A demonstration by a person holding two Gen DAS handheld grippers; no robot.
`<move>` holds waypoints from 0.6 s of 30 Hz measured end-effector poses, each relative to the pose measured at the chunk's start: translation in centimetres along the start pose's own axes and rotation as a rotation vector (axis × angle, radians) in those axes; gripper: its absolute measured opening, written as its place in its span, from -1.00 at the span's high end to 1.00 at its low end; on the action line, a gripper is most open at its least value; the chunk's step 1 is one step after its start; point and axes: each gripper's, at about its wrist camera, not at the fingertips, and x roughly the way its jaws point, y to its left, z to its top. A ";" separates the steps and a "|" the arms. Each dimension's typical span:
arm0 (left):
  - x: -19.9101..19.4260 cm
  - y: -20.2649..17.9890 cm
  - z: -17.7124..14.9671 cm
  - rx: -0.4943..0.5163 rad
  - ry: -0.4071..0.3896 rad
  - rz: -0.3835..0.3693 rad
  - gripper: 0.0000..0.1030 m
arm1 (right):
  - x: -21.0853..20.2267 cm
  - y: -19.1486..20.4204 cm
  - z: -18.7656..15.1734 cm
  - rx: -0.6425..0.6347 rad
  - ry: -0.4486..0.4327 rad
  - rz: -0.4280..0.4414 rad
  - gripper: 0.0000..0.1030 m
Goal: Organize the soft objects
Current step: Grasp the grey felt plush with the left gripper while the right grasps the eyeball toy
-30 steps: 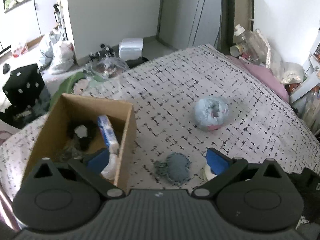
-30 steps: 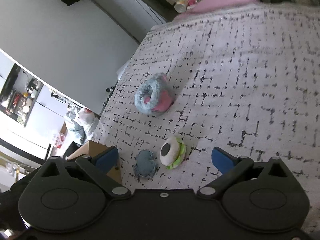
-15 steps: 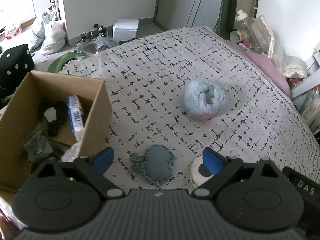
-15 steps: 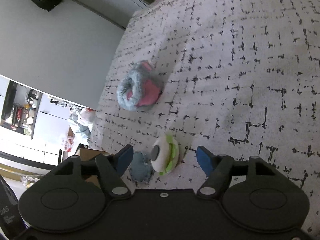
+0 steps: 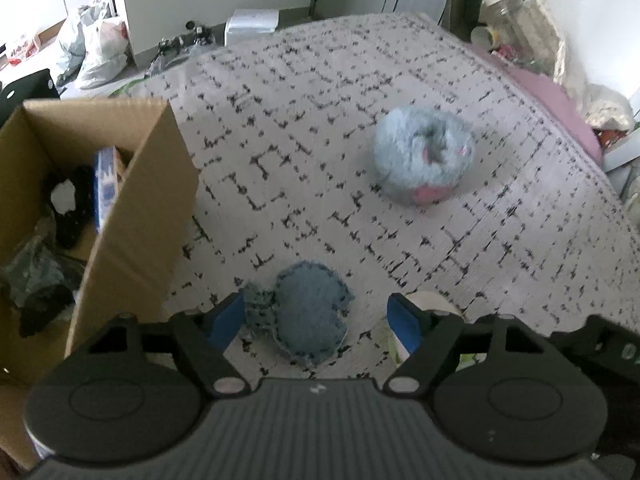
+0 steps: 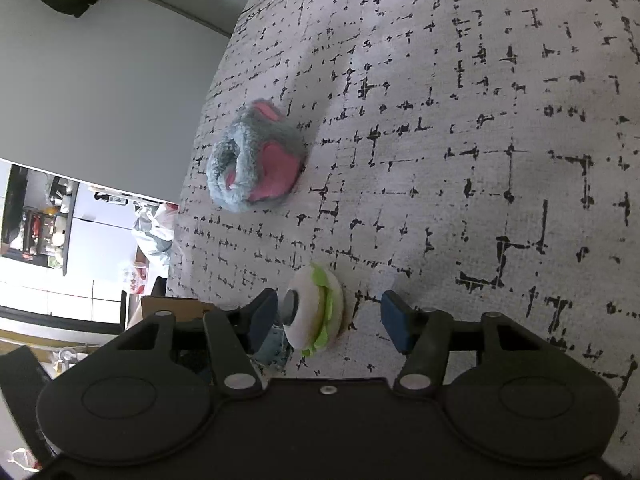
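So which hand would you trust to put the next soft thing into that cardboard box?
Probably the left. The left gripper has open jaws around the blue denim toy, right beside the cardboard box. The right gripper brackets the white and green burger toy, farther from the box.

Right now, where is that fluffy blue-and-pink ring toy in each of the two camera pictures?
Left wrist view: the fluffy ring toy lies right of centre in the upper half, on the patterned bedspread, far beyond the open left gripper.
Right wrist view: the toy is left of centre, above the open right gripper.
Shared landmark: the flat denim-blue pad, peeking by the finger.
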 end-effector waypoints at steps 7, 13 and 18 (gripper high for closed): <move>1.5 0.3 -0.3 -0.004 0.012 0.034 -0.38 | 0.5 0.1 0.2 -0.006 0.002 0.023 -0.11; 2.7 1.0 -0.5 -0.020 0.025 0.045 -0.26 | 1.1 0.3 0.3 -0.021 0.005 0.028 -0.12; 2.4 1.2 -0.5 -0.034 0.012 0.023 0.26 | 1.7 0.5 0.2 -0.037 0.007 0.025 -0.12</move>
